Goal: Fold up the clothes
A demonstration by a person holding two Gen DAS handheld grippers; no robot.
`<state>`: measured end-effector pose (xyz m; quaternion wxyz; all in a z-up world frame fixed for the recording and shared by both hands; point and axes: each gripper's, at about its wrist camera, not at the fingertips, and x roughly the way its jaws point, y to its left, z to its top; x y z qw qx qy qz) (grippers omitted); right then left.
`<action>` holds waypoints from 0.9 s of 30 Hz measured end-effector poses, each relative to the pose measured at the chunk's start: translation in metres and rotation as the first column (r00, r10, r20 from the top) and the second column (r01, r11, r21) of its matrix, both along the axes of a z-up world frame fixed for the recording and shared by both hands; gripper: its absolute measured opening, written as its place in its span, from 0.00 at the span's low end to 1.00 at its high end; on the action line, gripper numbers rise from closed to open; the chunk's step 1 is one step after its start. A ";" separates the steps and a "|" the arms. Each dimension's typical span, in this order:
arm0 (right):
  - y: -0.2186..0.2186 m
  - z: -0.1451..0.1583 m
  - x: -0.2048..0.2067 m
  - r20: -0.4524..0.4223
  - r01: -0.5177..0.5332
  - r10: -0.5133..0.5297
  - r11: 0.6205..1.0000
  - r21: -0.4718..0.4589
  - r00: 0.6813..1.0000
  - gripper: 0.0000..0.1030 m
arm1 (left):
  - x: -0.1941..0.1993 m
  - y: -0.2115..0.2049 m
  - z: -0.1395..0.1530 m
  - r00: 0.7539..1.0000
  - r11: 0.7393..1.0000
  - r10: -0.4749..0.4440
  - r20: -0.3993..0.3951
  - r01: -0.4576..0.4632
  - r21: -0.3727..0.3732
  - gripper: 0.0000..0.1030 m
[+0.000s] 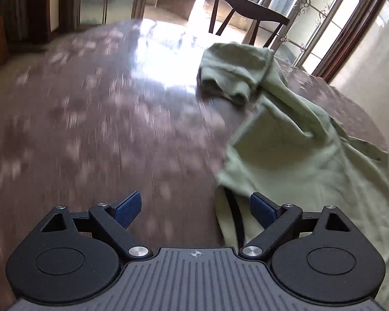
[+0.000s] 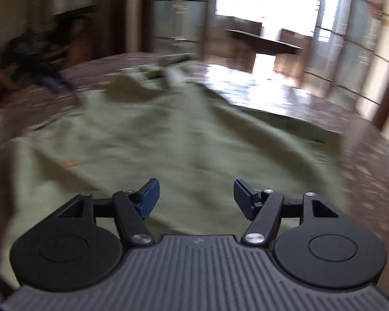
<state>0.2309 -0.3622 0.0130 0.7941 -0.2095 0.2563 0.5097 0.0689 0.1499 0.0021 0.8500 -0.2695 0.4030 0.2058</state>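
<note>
Hovering over the worktop (image 1: 96, 119), we note both tongs empty. Left tongs (image 1: 195, 208) stand wide apart above bare stone, the shirt (image 1: 293, 155) lying just to their right; its near edge sits close by the right-hand pad. Right tongs (image 2: 196, 198) are parted too, nothing between them, with the shirt (image 2: 153, 140) spread below and ahead.

Shirt lies crumpled on the worktop, green, one part bunched up at the far end, not yet flat. A chair (image 1: 246, 13) stands beyond the far edge.

Risks, as we judge them:
- Both views are smeared, so aim is poor; a pinch now may catch a fold in the middle instead of a hem or corner.
- Grabbing two layers at the bunched end would lock the creases in.
- The stone looks glossy, so the cloth may slide when pulled and drift toward the edge on the right.
- Left tongs over bare stone may close on nothing or scrape the surface.
</note>
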 end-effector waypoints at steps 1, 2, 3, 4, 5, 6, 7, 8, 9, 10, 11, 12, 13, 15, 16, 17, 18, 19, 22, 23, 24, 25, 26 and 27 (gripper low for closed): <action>0.009 -0.003 -0.014 0.018 -0.049 0.049 0.999 -0.008 0.999 0.71 | -0.011 -0.007 -0.001 1.000 1.000 -0.001 0.002 0.001 -0.020 0.90; 0.015 -0.005 -0.027 0.041 -0.077 0.077 0.997 -0.022 0.996 0.71 | -0.021 -0.015 -0.002 1.000 0.999 0.002 0.001 -0.002 -0.039 0.91; 0.019 -0.007 -0.036 0.058 -0.083 0.085 0.996 -0.037 0.995 0.71 | -0.032 -0.022 -0.002 1.000 0.998 0.005 0.003 -0.005 -0.055 0.90; 0.020 -0.008 -0.042 0.065 -0.074 0.077 0.996 -0.046 0.995 0.71 | -0.041 -0.029 -0.004 1.000 0.998 0.010 0.003 -0.010 -0.061 0.91; 0.019 -0.009 -0.045 0.059 -0.050 0.053 0.997 -0.053 0.997 0.71 | -0.049 -0.035 -0.005 1.000 0.997 0.015 -0.006 -0.016 -0.070 0.91; 0.019 -0.010 -0.046 0.048 -0.019 0.022 0.998 -0.058 0.999 0.71 | -0.056 -0.041 -0.007 1.000 0.996 0.011 -0.018 -0.013 -0.086 0.91; 0.016 -0.010 -0.046 0.036 0.009 -0.007 0.998 -0.060 0.999 0.71 | -0.062 -0.048 -0.007 1.000 0.997 0.007 -0.030 -0.009 -0.083 0.92; 0.012 -0.009 -0.046 0.023 0.035 -0.034 0.998 -0.057 0.999 0.71 | -0.068 -0.054 -0.007 0.999 0.997 0.002 -0.042 -0.006 -0.080 0.92; 0.008 -0.007 -0.046 0.010 0.062 -0.061 0.997 -0.054 0.998 0.71 | -0.075 -0.060 -0.006 0.999 0.997 -0.004 -0.053 -0.001 -0.081 0.92; 0.001 -0.003 -0.046 0.002 0.082 -0.082 0.995 -0.049 0.997 0.71 | -0.081 -0.066 -0.005 0.998 0.997 -0.008 -0.062 0.003 -0.082 0.92; -0.004 0.001 -0.047 -0.002 0.090 -0.091 0.995 -0.040 0.996 0.71 | -0.089 -0.070 -0.003 0.998 0.996 -0.008 -0.056 0.003 -0.092 0.92; -0.006 0.003 -0.050 -0.007 0.092 -0.092 0.995 -0.031 0.996 0.71 | -0.097 -0.073 -0.003 0.999 0.992 0.002 -0.042 -0.007 -0.124 0.92; -0.008 0.004 -0.052 -0.011 0.093 -0.093 0.995 -0.022 0.996 0.71 | -0.104 -0.075 -0.005 1.000 0.985 0.014 -0.024 -0.018 -0.172 0.92; -0.011 0.008 -0.057 -0.020 0.095 -0.096 0.995 -0.004 0.995 0.71 | -0.115 -0.080 -0.007 1.000 0.971 0.027 0.006 -0.025 -0.237 0.93; -0.013 0.010 -0.059 -0.025 0.097 -0.097 0.995 0.005 0.995 0.71 | -0.116 -0.083 -0.007 1.000 0.969 0.024 0.006 -0.022 -0.247 0.94; -0.011 0.009 -0.062 -0.033 0.079 -0.079 0.997 0.013 0.996 0.71 | -0.117 -0.087 -0.006 1.000 0.968 0.020 0.002 -0.019 -0.251 0.94; -0.006 0.007 -0.067 -0.043 0.045 -0.044 0.999 0.022 0.998 0.71 | -0.118 -0.090 -0.006 1.000 0.966 0.022 0.003 -0.020 -0.258 0.94; -0.002 0.004 -0.071 -0.053 0.010 -0.008 0.999 0.031 0.999 0.71 | -0.118 -0.091 -0.005 1.000 0.962 0.030 0.006 -0.028 -0.272 0.94; 0.027 0.004 -0.090 -0.067 -0.133 0.135 0.990 0.039 0.989 0.71 | -0.114 -0.092 -0.005 0.997 0.952 0.070 -0.021 -0.073 -0.297 0.94; 0.041 0.003 -0.098 -0.067 -0.179 0.181 0.983 0.032 0.981 0.71 | -0.113 -0.091 -0.004 0.995 0.948 0.089 -0.038 -0.097 -0.302 0.94; 0.055 0.002 -0.105 -0.064 -0.220 0.221 0.975 0.021 0.973 0.71 | -0.112 -0.090 -0.003 0.993 0.943 0.110 -0.053 -0.121 -0.309 0.94; 0.069 0.000 -0.112 -0.061 -0.261 0.261 0.965 0.011 0.963 0.71 | -0.113 -0.088 -0.001 0.989 0.936 0.134 -0.060 -0.146 -0.321 0.94; 0.083 -0.001 -0.119 -0.059 -0.301 0.300 0.954 0.001 0.952 0.71 | -0.115 -0.087 0.000 0.986 0.927 0.154 -0.065 -0.167 -0.337 0.94; 0.096 -0.003 -0.126 -0.053 -0.328 0.327 0.945 -0.010 0.943 0.71 | -0.116 -0.085 0.001 0.983 0.918 0.170 -0.074 -0.185 -0.351 0.94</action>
